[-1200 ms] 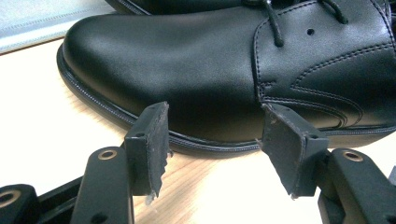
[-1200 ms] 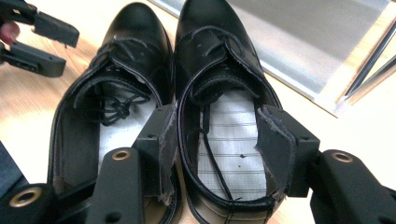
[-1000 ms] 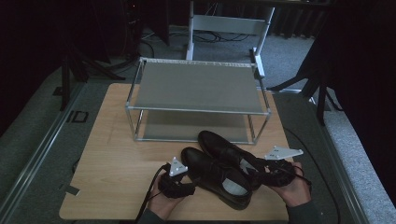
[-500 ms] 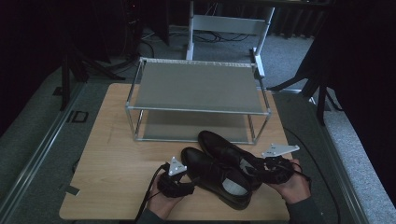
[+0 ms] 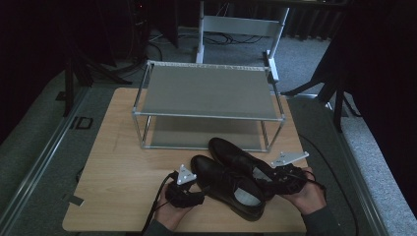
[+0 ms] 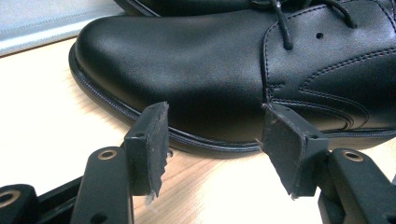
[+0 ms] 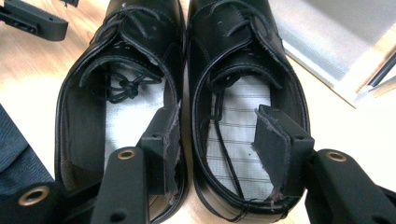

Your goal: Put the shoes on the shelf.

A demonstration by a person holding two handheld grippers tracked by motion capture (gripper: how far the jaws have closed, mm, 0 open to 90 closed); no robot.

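Sitting side by side on the wooden table (image 5: 113, 162) are two black shoes, toes aimed at the rack (image 5: 206, 91) and touching along their inner sides. The near shoe (image 5: 223, 184) lies closer to the person, the far shoe (image 5: 233, 155) just behind it, right in front of the rack's lower shelf.

The left gripper (image 5: 189, 184) rests by the near shoe's toe. In its own view the jaws stand apart with nothing pinched; the toe's side sits just past the tips (image 6: 212, 135).

The right gripper (image 5: 275, 178) is at the heel end. From its camera the jaws are spread, one pad down inside the far shoe (image 7: 243, 121), the other at the wall where the two shoes meet, with the near shoe (image 7: 116, 107) beside it. They've just been shifting their gap a bit, and I can't tell if the pads press on the leather.
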